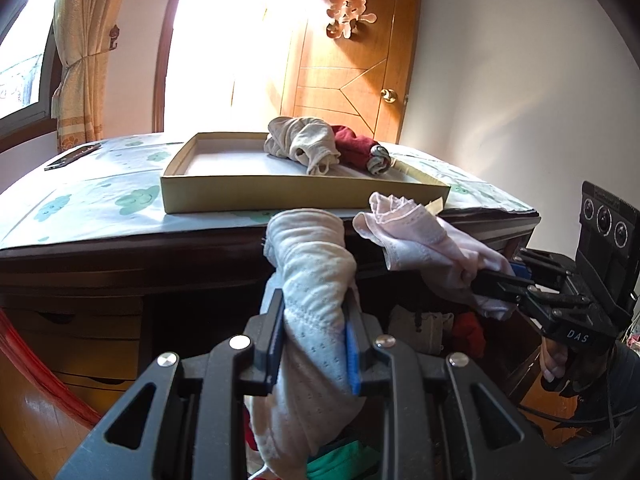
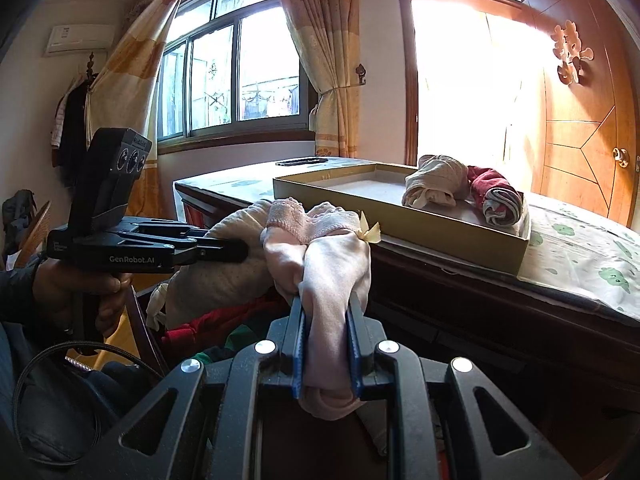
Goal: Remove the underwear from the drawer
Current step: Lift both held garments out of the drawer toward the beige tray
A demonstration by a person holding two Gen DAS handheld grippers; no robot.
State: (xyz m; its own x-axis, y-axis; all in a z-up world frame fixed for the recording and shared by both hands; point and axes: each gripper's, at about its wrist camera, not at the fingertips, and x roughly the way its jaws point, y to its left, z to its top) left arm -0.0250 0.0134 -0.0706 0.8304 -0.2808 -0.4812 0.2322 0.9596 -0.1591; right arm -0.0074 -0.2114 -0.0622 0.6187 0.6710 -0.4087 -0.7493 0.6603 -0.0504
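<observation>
The left tool [image 1: 316, 336] is clenching a rolled cream-white piece of underwear [image 1: 312, 264], its two black fingers pressing the cloth from either side, and the piece is standing up out of the grip in front of the desk's edge. The right tool [image 2: 326, 344] is likewise gripping a pale pink, lace-trimmed piece [image 2: 320, 248], which is bunching up just ahead of its fingertips. In the left wrist view the right tool [image 1: 500, 280] is showing from the side with the pink piece [image 1: 416, 236] hanging off its tip.

Both pieces are sitting clear of the drawer [image 1: 432, 328], which is lying below and behind the tools, still holding a jumble of red, green and light fabrics. So the lift-out for these two looks done, but neither is resting on anything yet.

Ahead of and above both tools, a shallow cardboard tray [image 1: 280, 196] is sitting on the desk [image 1: 92, 200]. At its far right corner a beige piece [image 1: 304, 144] and a dark red rolled piece [image 1: 360, 148] are already lying, touching each other. That suggests part of the job is finished, and the tray is probably where these two are going next.

What seems left: carrying both held pieces forward over the tray's near wall, letting go, then returning for the garments still in the drawer.
</observation>
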